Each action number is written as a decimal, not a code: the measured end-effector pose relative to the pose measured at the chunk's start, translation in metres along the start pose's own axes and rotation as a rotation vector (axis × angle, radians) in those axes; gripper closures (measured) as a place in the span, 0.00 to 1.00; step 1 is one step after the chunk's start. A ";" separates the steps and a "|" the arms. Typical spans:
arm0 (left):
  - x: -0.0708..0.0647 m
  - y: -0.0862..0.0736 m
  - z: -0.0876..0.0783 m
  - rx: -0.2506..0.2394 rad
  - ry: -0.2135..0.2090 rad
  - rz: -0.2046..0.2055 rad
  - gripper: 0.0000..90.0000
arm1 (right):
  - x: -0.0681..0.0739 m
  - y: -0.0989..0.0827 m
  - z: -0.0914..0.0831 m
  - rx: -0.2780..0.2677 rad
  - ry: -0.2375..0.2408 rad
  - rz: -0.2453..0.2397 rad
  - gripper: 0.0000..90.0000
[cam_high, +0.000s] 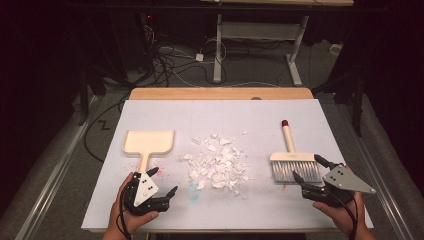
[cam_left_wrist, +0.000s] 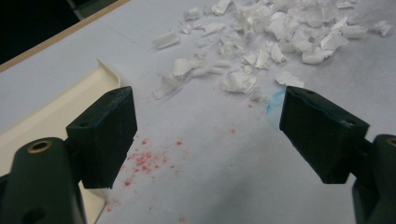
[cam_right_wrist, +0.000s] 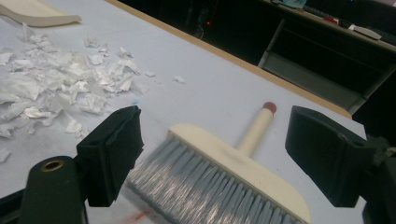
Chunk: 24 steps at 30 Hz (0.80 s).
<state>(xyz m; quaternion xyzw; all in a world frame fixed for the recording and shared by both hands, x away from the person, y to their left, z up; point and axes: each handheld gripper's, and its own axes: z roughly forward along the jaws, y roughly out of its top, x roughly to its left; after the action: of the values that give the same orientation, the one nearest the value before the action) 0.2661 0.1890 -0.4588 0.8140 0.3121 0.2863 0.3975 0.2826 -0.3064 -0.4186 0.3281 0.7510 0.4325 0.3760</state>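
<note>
A pile of torn white paper bits (cam_high: 216, 162) lies in the middle of the table (cam_high: 220, 112). The cream dustpan (cam_high: 148, 142) sits to its left and the little brush (cam_high: 292, 160) to its right — one tool for each hand. The left gripper (cam_high: 163, 184) hovers by the dustpan's handle with its jaws wide apart, holding nothing. The right gripper (cam_high: 306, 168) is just beside the brush bristles, its jaws also wide apart — probably ready to pick the brush up and sweep the bits into the pan.
</note>
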 end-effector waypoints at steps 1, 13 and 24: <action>0.000 0.000 0.000 0.000 0.001 0.001 0.20 | 0.000 0.000 0.000 0.000 0.000 0.000 0.22; -0.003 0.000 -0.001 -0.003 -0.021 0.012 0.20 | 0.001 0.000 0.000 0.016 -0.004 -0.008 0.21; -0.005 -0.002 -0.002 0.000 -0.027 0.017 0.19 | 0.002 -0.001 0.005 0.032 -0.001 -0.015 0.22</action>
<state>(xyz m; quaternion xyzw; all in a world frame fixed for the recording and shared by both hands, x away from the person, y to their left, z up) 0.2607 0.1867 -0.4604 0.8205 0.2996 0.2786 0.3992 0.2862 -0.3029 -0.4215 0.3285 0.7600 0.4175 0.3746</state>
